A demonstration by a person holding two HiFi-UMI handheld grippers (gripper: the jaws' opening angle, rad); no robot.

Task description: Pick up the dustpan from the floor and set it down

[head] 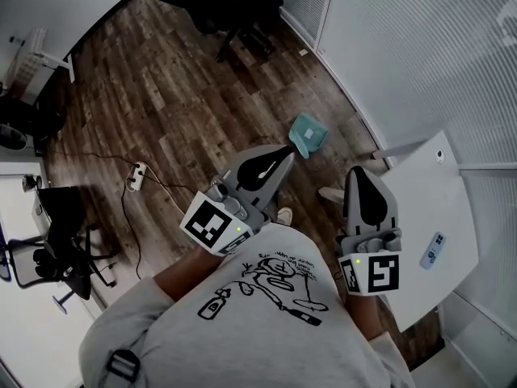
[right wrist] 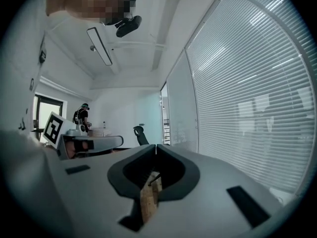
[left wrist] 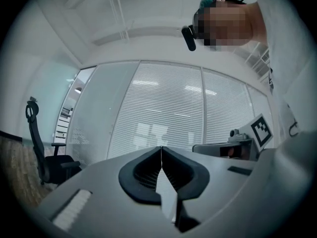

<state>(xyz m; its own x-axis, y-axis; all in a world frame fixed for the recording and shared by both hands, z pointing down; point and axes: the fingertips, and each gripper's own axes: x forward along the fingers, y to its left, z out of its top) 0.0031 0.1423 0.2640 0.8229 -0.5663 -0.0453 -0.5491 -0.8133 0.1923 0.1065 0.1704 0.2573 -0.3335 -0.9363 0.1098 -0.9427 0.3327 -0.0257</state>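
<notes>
While dustpan point(head: 308, 133) lies on floor point(head: 161, 95) beyond left gripper point(head: 283, 150) — its jaws, right gripper point(head: 360, 173) jaws pressed together.

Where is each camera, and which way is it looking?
Head view: on the person's head, looking steeply down at the floor, dustpan, left gripper, right gripper and shirt.
Left gripper view: on the left gripper, looking level along its shut jaws at the blinds; shirt at right.
Right gripper view: on the right gripper, looking along its shut jaws at blinds and ceiling; shirt at left.
Shared: both gripper views show blinds and the other gripper.
</notes>
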